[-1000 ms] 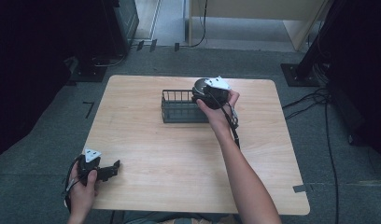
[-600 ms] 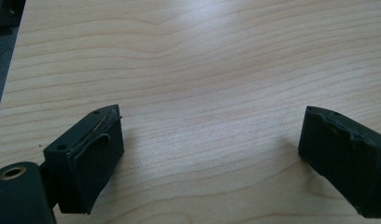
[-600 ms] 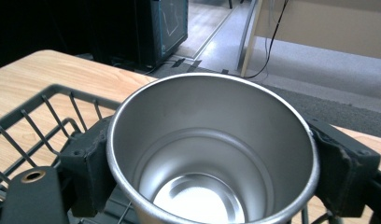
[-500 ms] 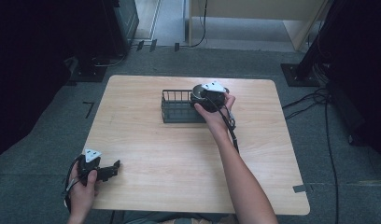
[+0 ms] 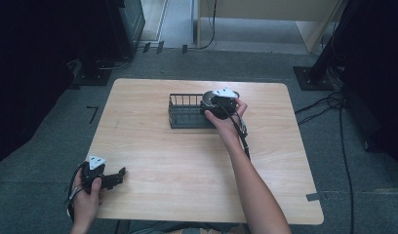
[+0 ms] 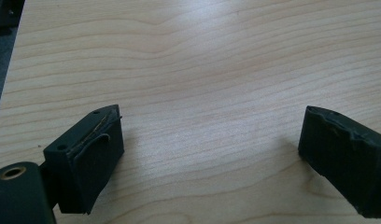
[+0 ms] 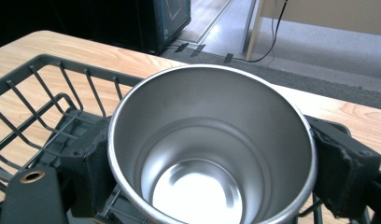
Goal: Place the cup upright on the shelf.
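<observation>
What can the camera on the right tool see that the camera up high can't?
The right gripper view looks straight into the shiny metal cup: it is empty, and the right tool has a jaw on each side of it; those jaws have just been opening. The high view alone takes in the whole table, the person's arms and the left tool near the front corner. Both show the black wire basket with the cup in it, the wooden tabletop and the grey floor behind.

Each black gripper, left gripper (image 5: 120, 174) and right gripper (image 5: 211, 108), carried a grey three-cornered plate and a trailing black cable. The chunky jaws had screw holes; a brass-ringed hole sat beside one. Forearms were unsleeved.
</observation>
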`<action>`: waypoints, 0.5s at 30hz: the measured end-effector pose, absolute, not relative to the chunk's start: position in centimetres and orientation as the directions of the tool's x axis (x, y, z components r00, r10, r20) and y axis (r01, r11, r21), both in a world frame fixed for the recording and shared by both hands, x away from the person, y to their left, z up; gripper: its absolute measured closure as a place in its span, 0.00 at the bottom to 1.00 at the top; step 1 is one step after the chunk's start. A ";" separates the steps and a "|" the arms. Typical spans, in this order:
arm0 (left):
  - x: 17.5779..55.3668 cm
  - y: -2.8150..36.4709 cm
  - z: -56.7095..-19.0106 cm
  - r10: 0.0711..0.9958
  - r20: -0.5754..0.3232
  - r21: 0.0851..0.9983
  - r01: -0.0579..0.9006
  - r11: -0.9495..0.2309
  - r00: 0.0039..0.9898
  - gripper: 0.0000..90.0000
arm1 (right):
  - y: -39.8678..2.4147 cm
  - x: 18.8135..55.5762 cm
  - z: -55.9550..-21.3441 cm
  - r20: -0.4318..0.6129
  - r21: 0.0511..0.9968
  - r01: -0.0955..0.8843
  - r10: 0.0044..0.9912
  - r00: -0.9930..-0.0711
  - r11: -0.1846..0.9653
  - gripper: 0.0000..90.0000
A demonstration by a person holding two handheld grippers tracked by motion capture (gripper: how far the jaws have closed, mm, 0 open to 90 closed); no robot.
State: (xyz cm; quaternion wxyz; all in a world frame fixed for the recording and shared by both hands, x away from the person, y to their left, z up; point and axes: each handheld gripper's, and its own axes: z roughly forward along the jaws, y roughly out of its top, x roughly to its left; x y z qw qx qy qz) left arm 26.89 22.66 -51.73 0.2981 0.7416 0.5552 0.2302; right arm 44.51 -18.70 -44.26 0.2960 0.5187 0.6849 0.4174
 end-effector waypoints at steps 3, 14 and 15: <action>26.9 22.7 -51.7 0.961 0.011 0.698 0.686 -0.206 0.277 0.08 | -18.7 44.3 -44.1 0.025 0.874 0.470 0.953 -0.302 0.126 0.09; 26.9 22.7 -51.7 0.961 0.011 0.698 0.686 -0.206 0.278 0.08 | -19.4 42.9 -42.8 0.027 0.887 0.441 0.937 -0.348 0.138 0.01; 26.9 22.7 -51.7 0.961 0.011 0.698 0.686 -0.206 0.278 0.08 | -19.7 42.4 -42.5 0.031 0.894 0.428 0.935 -0.354 0.132 0.01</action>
